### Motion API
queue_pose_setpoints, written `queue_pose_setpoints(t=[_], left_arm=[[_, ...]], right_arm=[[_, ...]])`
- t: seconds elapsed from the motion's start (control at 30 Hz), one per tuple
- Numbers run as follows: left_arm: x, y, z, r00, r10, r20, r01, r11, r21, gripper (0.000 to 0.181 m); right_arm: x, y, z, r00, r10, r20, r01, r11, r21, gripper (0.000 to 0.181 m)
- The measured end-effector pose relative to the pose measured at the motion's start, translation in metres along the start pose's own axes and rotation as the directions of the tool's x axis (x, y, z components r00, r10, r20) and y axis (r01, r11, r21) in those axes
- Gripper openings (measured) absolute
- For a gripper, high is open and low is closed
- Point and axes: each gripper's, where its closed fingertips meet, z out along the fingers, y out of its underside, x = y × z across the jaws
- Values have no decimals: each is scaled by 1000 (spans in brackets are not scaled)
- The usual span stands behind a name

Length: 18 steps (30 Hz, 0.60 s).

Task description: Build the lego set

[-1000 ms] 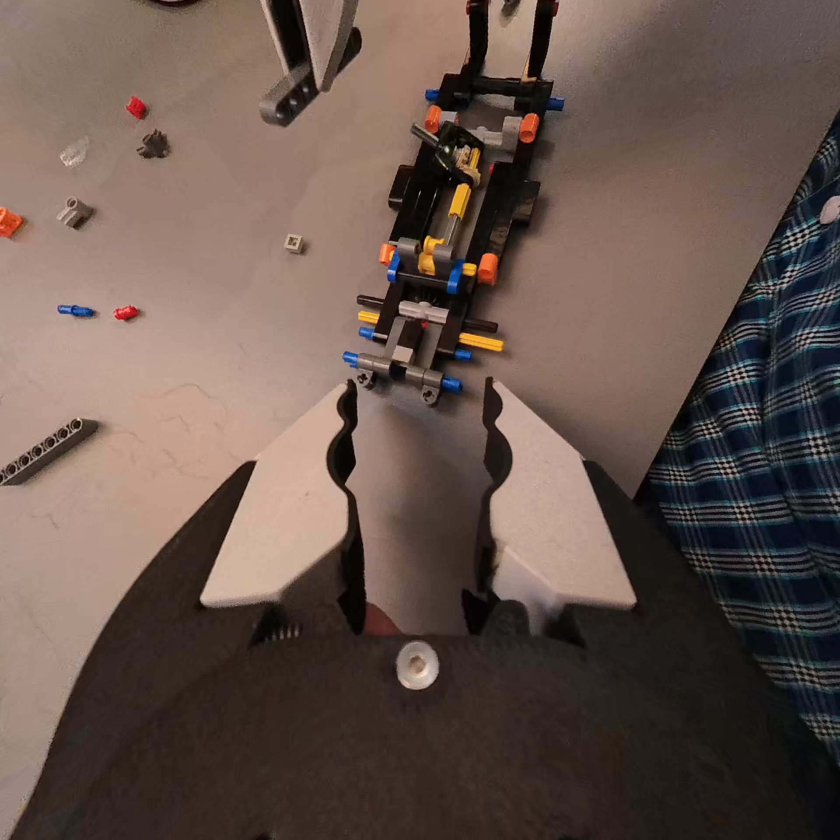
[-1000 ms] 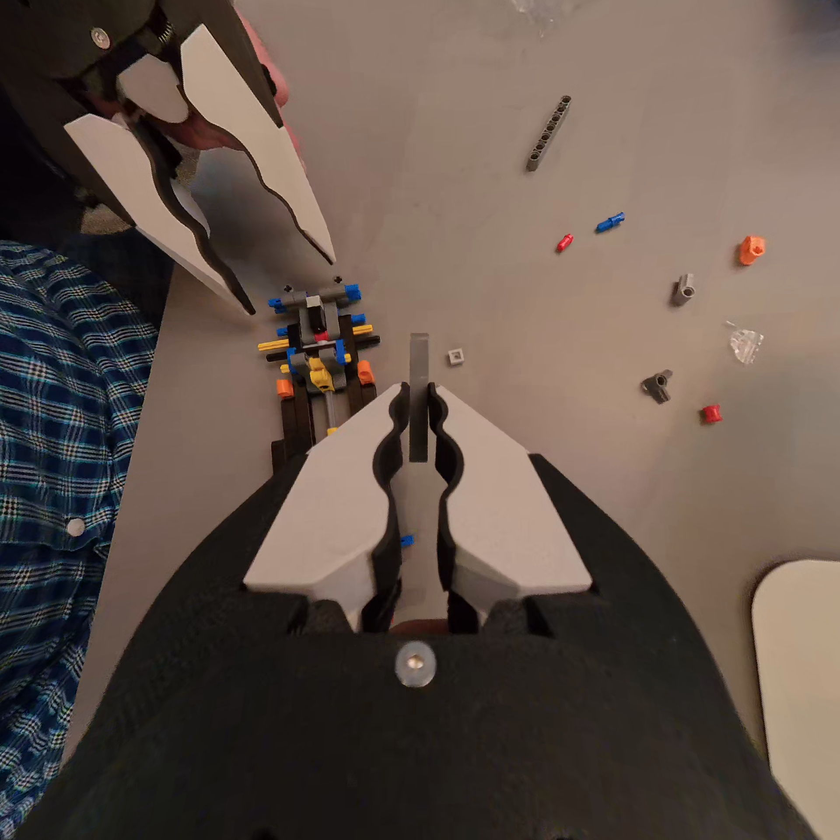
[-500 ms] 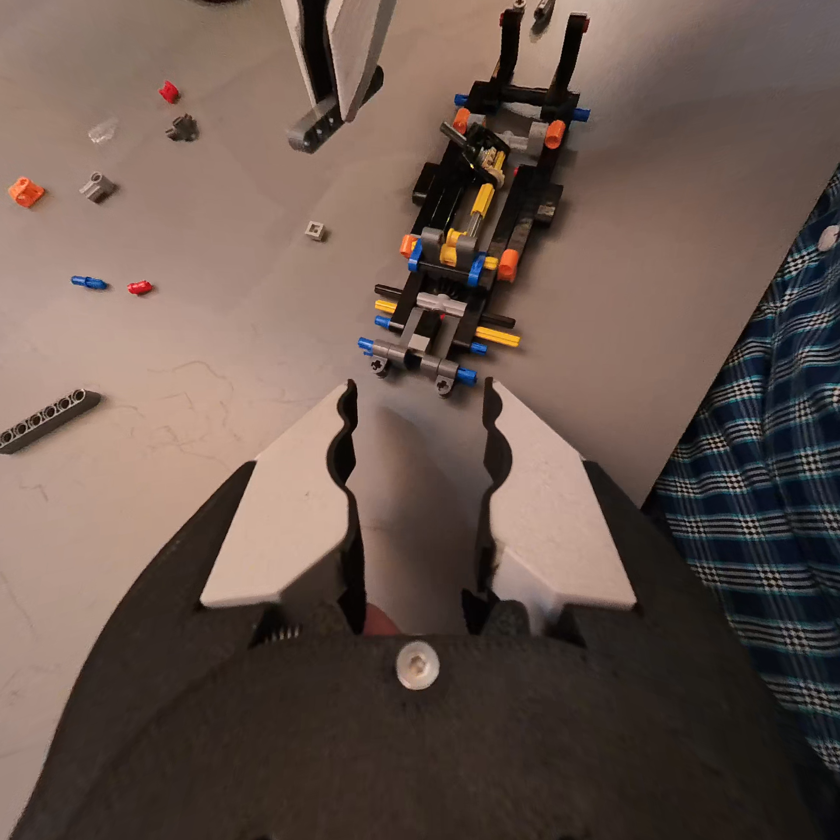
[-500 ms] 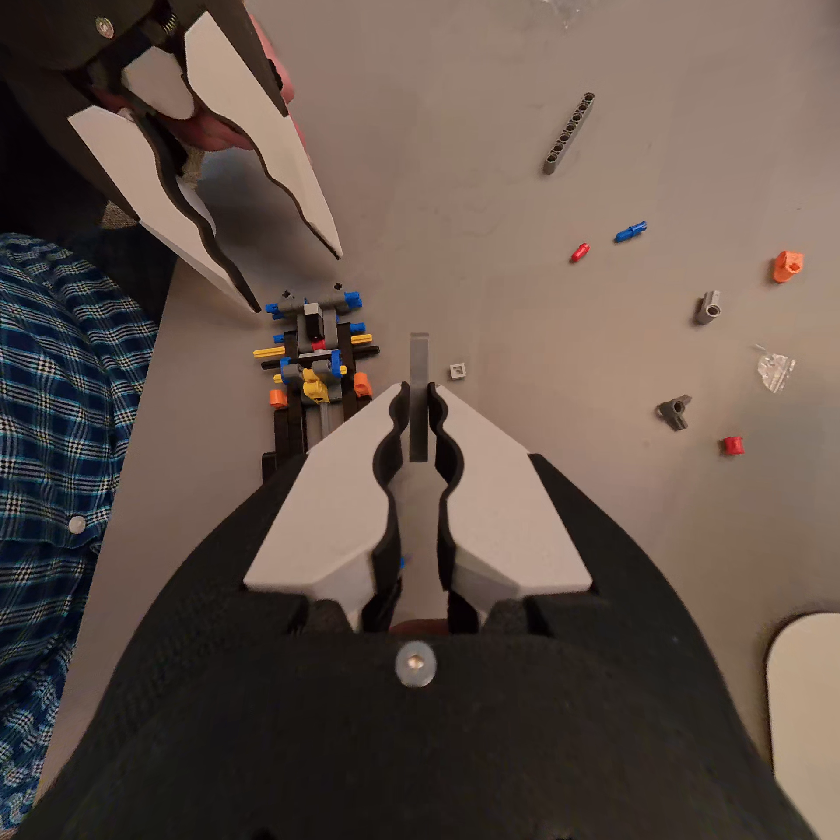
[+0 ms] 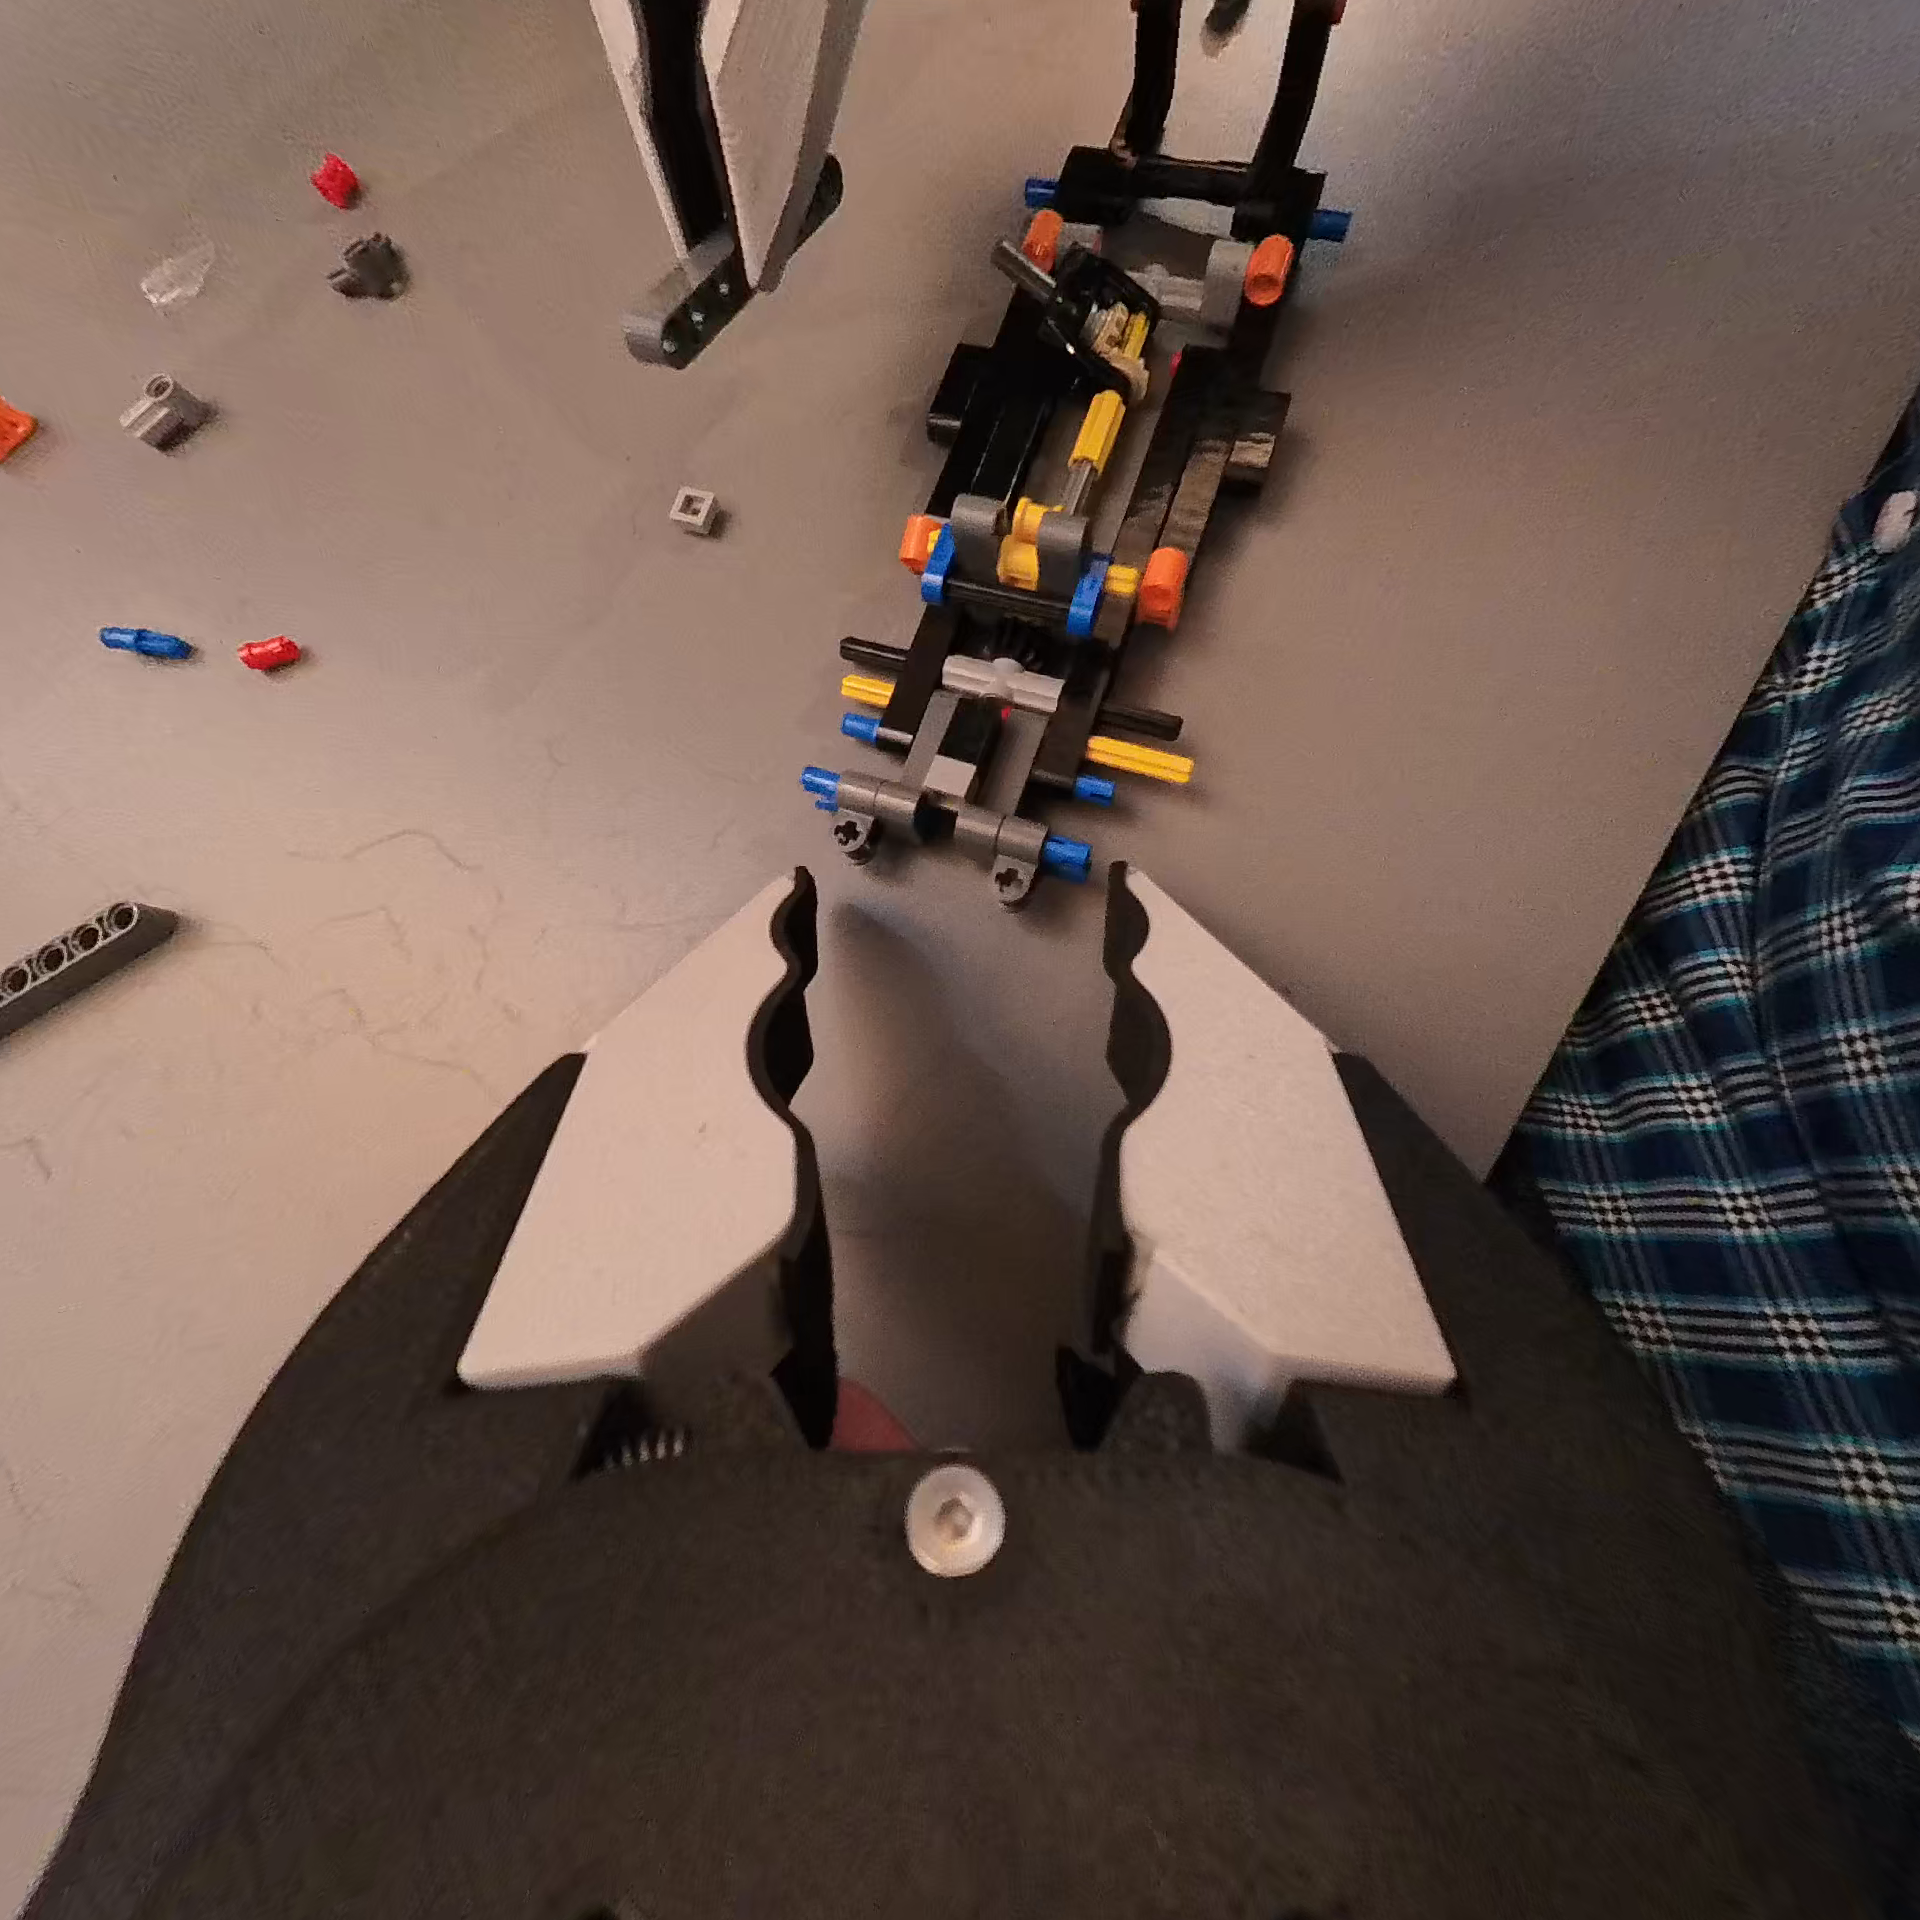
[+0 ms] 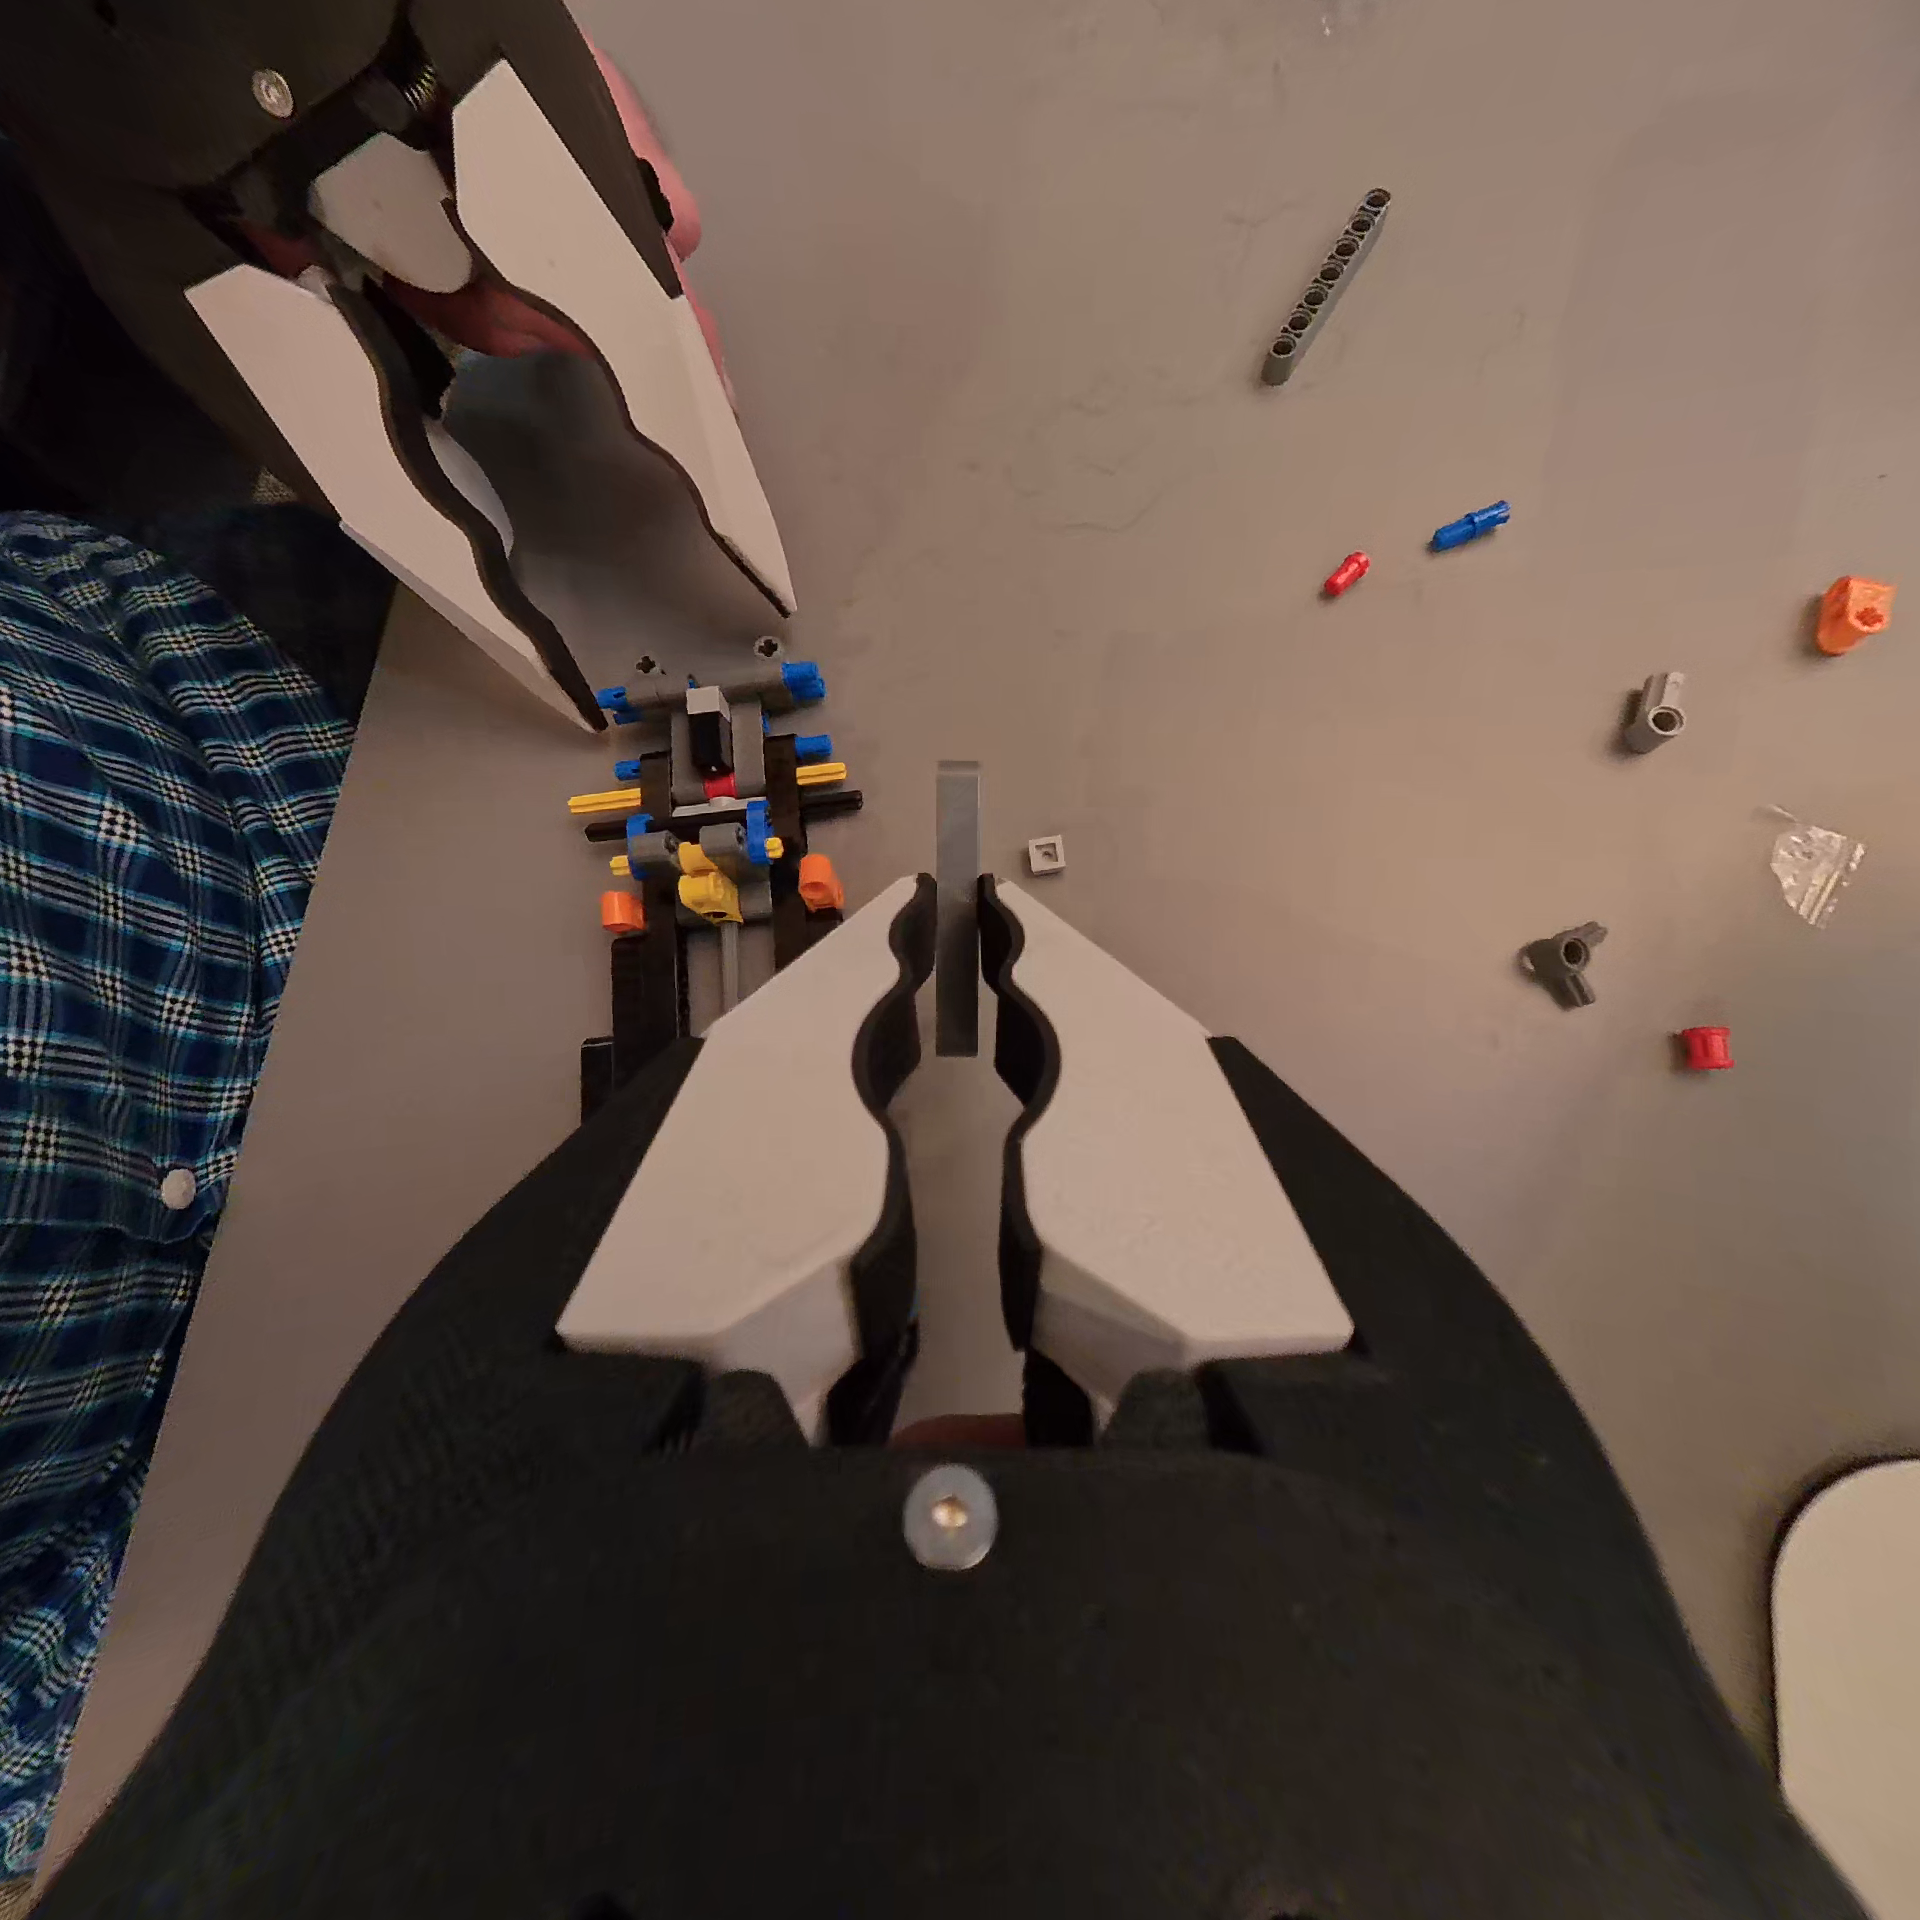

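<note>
Grey table [image 5: 1455, 623], loose parts scattered. Chassis [image 5: 1060, 582] near edge. Left gripper [image 5: 958, 894] has closed in on chassis end since a second ago — jaws apart, empty. Right gripper [image 6: 951, 883] clamped on grey beam [image 6: 957, 831], held beside chassis — likely steady-then-attach next.

Plain grey tabletop [image 5: 520, 1039] strewn with toy parts; room type unclear.
</note>
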Motion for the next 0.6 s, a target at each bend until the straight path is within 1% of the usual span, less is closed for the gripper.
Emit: queue_pose_setpoints(t=[0.6], left_arm=[[0, 4, -5, 1000, -11, 1, 11, 1000, -6, 53]], right_arm=[[-1, 2, 6, 999, -13, 30, 13, 1000, -18, 5]])
